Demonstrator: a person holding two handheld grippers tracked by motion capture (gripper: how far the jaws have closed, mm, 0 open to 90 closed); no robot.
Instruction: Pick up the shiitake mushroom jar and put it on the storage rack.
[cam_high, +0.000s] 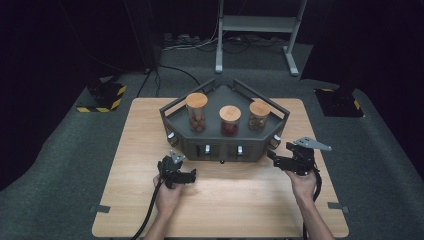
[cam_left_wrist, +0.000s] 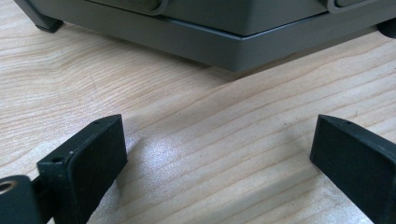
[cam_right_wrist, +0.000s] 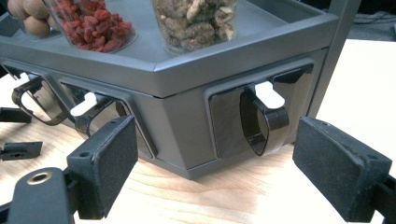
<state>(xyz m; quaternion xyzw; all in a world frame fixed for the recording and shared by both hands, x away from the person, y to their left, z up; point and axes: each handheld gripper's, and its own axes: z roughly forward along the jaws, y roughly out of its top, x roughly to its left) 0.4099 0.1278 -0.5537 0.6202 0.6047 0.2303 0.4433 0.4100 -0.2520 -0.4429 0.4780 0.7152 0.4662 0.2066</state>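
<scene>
Black jaws of the right gripper (cam_right_wrist: 215, 158) stand spread just before the grey rack's (cam_right_wrist: 187, 126) dark scoop handle (cam_right_wrist: 261, 121); the left gripper (cam_left_wrist: 219, 154), also spread, hovers over bare wood near the rack's base.

No text, label, brand, number or sign can be read anywhere: the grey rack (cam_high: 225, 142) carries no lettering on its front panels, the three jars with wooden lids (cam_high: 230, 114) bear no labels, and the white tabs on the dispenser levers (cam_right_wrist: 269, 94) are blank (the yellow-and-black hazard stripes (cam_high: 104, 108) on the floor bases beyond the worktop (cam_high: 140, 200) are a plain pattern, not writing), and the black fingers (cam_right_wrist: 108, 158) show only bare screw holes
</scene>
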